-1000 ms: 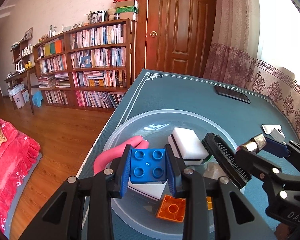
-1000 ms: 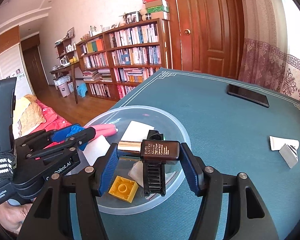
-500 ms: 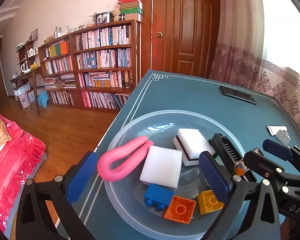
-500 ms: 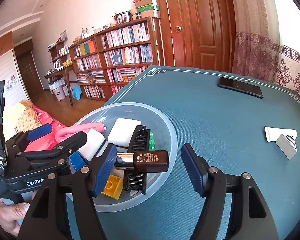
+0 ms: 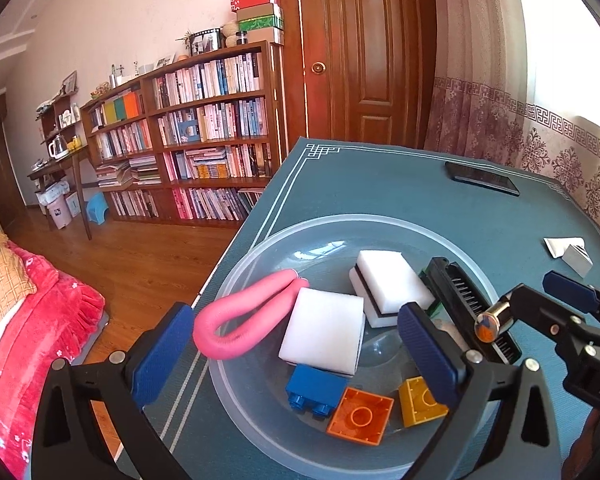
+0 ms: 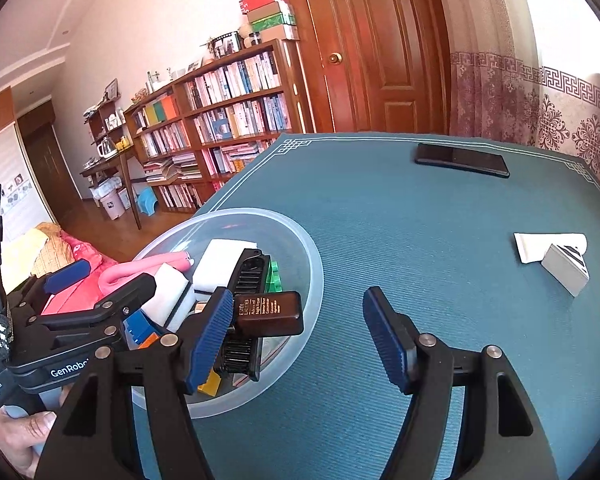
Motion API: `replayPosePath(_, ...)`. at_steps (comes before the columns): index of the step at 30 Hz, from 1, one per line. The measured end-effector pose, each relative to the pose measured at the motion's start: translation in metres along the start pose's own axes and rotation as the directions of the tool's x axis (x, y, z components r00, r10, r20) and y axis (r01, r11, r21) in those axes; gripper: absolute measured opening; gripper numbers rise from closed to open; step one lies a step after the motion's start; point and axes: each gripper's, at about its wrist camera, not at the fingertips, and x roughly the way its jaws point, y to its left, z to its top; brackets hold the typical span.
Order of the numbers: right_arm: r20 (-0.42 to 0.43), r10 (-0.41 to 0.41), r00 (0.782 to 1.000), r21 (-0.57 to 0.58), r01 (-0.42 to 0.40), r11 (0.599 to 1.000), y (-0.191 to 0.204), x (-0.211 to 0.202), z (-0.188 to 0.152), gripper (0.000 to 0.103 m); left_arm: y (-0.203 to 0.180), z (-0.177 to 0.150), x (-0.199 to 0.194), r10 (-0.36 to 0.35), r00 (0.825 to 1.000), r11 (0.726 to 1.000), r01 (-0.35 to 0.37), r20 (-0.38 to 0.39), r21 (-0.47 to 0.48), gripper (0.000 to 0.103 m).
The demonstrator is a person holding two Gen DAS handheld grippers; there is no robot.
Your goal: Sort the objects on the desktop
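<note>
Your right claw [image 6: 296, 336] stands wide apart with nothing clamped, though its left finger sits touching or just beside the brown cosmetics bottle [image 6: 269, 313], which lies on its side across the black brush [image 6: 246, 304] at the near edge of the clear bowl [image 6: 314, 264]. Your left claw [image 5: 296, 348] is spread just as wide and empty, hovering over the bowl above the blue brick [image 5: 315, 390], orange brick [image 5: 361, 415], yellow brick [image 5: 420, 400], two white sponges [image 5: 324, 330] and the pink foam curler [image 5: 244, 320]. The bottle's long axis runs roughly crosswise to your right claw, metal cap end toward the left claw and flat base toward the bowl's rim and the open worktop [image 6: 420, 220]. The risk, as I judge it, is that perch: the bottle rests on the brush rather than on the bowl floor, so a sideways drag of that finger as you pull back could roll it over the low rim onto the worktop. The two claws also sit close together, so a careless swing could knock them. The folded paper [image 6: 548, 246] and small grey box [image 6: 566, 274] remain outside the bowl; the phone [image 6: 462, 160] lies well apart.
</note>
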Motion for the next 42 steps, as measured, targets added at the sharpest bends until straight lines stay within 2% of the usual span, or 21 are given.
replayPosePath(7,0.000,0.004,1.000,0.010,-0.004,1.000,-0.002,-0.001,-0.002,0.071,-0.004,0.000,-0.001,0.000,1.000,1.000,0.000,-0.002,0.002,0.102)
replayPosePath(15,-0.021,0.092,0.996,-0.086,-0.094,0.992,0.021,-0.002,-0.011,0.071,-0.008,0.001,-0.006,-0.012,1.000,1.000,0.012,0.004,0.005,0.102)
replayPosePath(16,-0.019,0.082,0.996,-0.098,-0.083,0.992,0.023,-0.003,-0.012,0.071,-0.008,0.002,-0.007,-0.008,1.000,1.000,0.008,0.006,0.002,0.102)
replayPosePath(20,-0.028,0.111,0.993,-0.088,-0.113,0.990,0.021,-0.005,-0.014,0.071,-0.005,0.004,-0.009,-0.013,1.000,1.000,0.013,0.007,-0.023,0.102)
replayPosePath(25,-0.009,0.069,0.998,-0.074,-0.069,0.995,0.009,-0.013,-0.017,0.071,-0.012,0.004,-0.013,-0.017,1.000,1.000,0.017,0.012,-0.012,0.102)
replayPosePath(33,-0.023,0.015,1.000,0.014,-0.015,1.000,-0.027,-0.017,-0.020,0.071,-0.028,0.004,-0.017,-0.037,0.999,0.999,0.037,0.012,0.009,0.102)
replayPosePath(42,-0.060,-0.050,0.997,0.014,0.051,0.999,-0.050,-0.019,-0.030,0.071,-0.045,0.004,-0.018,-0.067,0.998,0.998,0.067,0.005,0.022,0.102)
